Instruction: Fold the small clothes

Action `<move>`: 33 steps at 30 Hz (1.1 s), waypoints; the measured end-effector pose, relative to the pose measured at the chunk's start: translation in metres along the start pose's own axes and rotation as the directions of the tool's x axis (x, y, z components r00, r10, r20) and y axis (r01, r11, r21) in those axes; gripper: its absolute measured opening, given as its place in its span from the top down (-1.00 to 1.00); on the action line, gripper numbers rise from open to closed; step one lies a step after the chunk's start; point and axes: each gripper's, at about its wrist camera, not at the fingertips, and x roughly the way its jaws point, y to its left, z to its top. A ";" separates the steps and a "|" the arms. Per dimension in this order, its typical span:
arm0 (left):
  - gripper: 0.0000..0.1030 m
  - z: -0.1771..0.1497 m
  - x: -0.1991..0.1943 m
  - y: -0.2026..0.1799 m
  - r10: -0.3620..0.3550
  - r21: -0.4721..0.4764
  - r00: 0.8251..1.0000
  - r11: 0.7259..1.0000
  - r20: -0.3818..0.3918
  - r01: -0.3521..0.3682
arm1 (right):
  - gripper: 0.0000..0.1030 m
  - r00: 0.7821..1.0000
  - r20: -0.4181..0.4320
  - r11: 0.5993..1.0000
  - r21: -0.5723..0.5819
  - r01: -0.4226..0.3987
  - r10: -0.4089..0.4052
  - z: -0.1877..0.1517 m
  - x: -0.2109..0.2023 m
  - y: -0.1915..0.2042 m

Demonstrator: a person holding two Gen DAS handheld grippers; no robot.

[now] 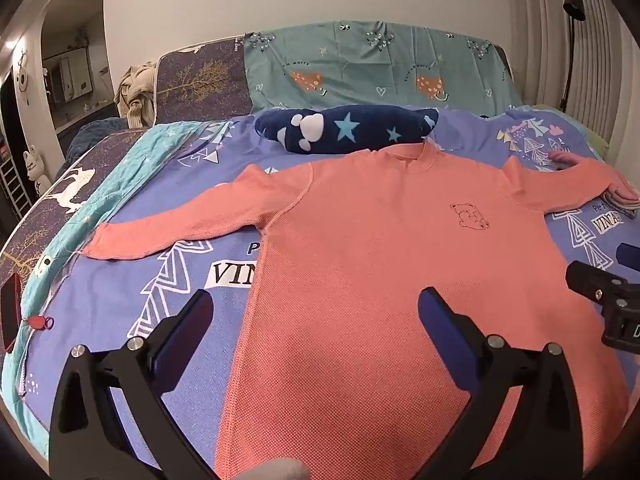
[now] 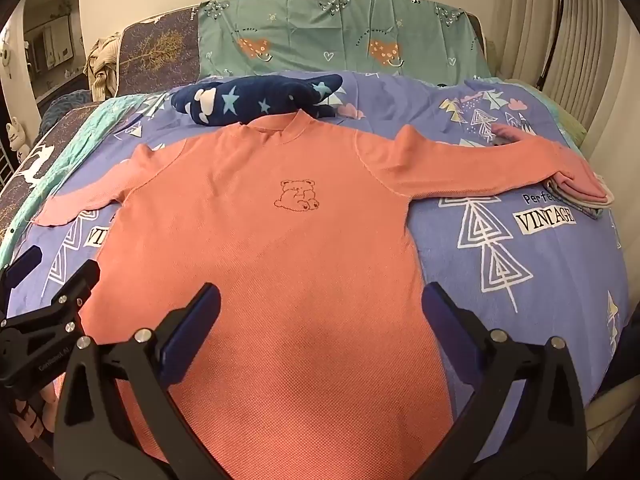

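A salmon-pink long-sleeved top with a small bear outline on the chest lies flat, front up, on the bed, both sleeves spread out sideways. My left gripper is open and empty above the lower left part of the top. My right gripper is open and empty above the lower right part; it also shows at the right edge of the left wrist view. The left gripper shows at the left edge of the right wrist view.
A purple patterned bedsheet covers the bed. A dark blue star-print garment lies just past the collar. A small stack of folded clothes sits under the right sleeve end. A teal cloth hangs behind.
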 end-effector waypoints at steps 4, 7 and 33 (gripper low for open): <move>-0.97 0.000 0.000 0.001 -0.009 -0.012 1.000 1.000 -0.002 0.009 | -0.96 1.000 0.009 1.000 -0.002 0.000 0.000 -0.001 -0.001 0.000; -0.97 0.002 -0.001 0.001 -0.007 -0.012 1.000 1.000 0.000 0.007 | -0.96 1.000 0.001 1.000 -0.001 0.004 -0.004 -0.001 0.000 0.001; -0.97 -0.007 0.003 -0.004 -0.087 0.010 0.995 0.996 -0.057 0.088 | -0.96 0.999 0.011 0.999 -0.003 0.035 -0.035 -0.005 0.000 0.001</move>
